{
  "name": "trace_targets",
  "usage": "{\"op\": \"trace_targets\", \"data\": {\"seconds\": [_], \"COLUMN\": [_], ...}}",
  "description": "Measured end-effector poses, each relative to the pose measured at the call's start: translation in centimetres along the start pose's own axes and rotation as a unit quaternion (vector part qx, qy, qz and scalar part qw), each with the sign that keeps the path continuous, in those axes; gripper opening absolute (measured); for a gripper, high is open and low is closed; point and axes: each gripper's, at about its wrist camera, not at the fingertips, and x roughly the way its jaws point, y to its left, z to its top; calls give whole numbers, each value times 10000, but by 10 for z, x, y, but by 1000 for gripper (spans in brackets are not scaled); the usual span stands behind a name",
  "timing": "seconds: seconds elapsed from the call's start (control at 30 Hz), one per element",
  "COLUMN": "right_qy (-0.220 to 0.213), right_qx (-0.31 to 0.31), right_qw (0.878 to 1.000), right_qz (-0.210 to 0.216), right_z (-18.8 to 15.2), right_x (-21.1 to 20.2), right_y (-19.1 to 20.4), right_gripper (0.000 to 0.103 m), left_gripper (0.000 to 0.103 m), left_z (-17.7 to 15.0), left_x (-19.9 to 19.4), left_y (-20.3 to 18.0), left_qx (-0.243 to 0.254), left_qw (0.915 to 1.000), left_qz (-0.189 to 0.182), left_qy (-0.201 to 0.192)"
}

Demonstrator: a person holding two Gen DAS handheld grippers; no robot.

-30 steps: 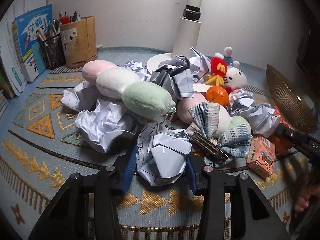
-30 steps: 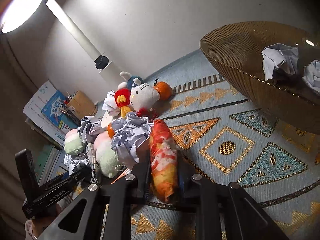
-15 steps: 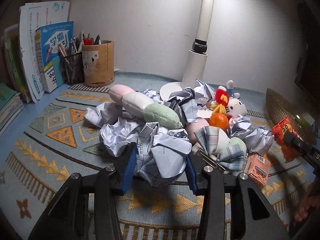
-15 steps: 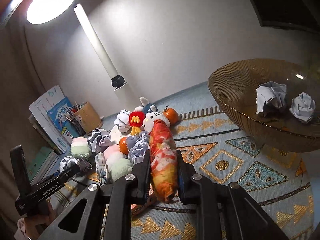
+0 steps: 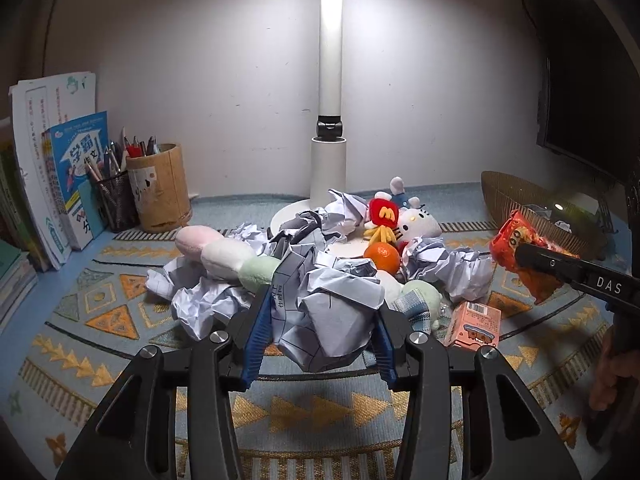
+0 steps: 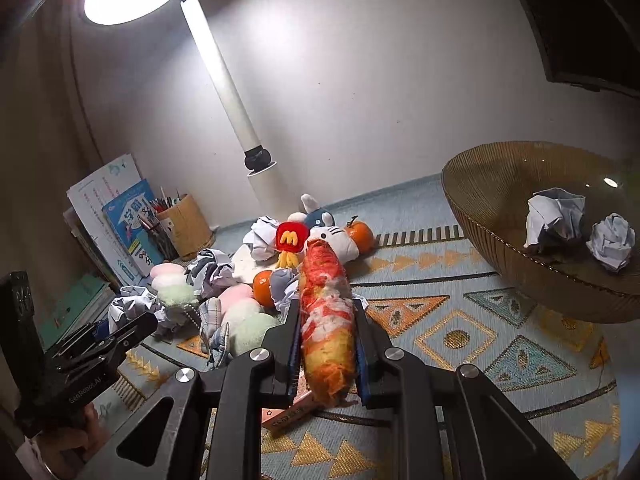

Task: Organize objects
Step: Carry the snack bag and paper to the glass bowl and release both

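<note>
Your right gripper (image 6: pixel 326 332) is clamped on the orange snack packet (image 6: pixel 326 312), whose long axis runs straight out along the fingers. Your left gripper (image 5: pixel 318 332) pinches a crumpled paper ball (image 5: pixel 328 320), lifted just above the heap of paper and plush toys. The brown ribbed bowl (image 6: pixel 480 216), already holding two paper balls, lies to your right, nearer the right hand, so the left load has farther to travel.

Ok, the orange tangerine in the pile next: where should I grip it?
Take the tangerine across its round middle, coming from above. Crumpled paper and the white cat plush crowd its sides, so only the top looks clear.
</note>
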Motion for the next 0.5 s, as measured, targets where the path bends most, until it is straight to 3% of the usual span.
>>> {"op": "trace_targets", "data": {"seconds": [0.27, 0.5], "right_qy": [20, 18], "right_qx": [174, -73], "right_qw": [9998, 9998], "right_qz": [-131, -181], "right_z": [2, 1], "right_x": [2, 2], "right_y": [-7, 2], "right_gripper": [21, 21], "left_gripper": [43, 43], "left_z": [-1, -1], "left_x": [-1, 0], "left_y": [0, -14], "left_qx": [47, 423], "left_qw": [9998, 9986], "left_qz": [181, 310], "left_qy": [-19, 4]}}
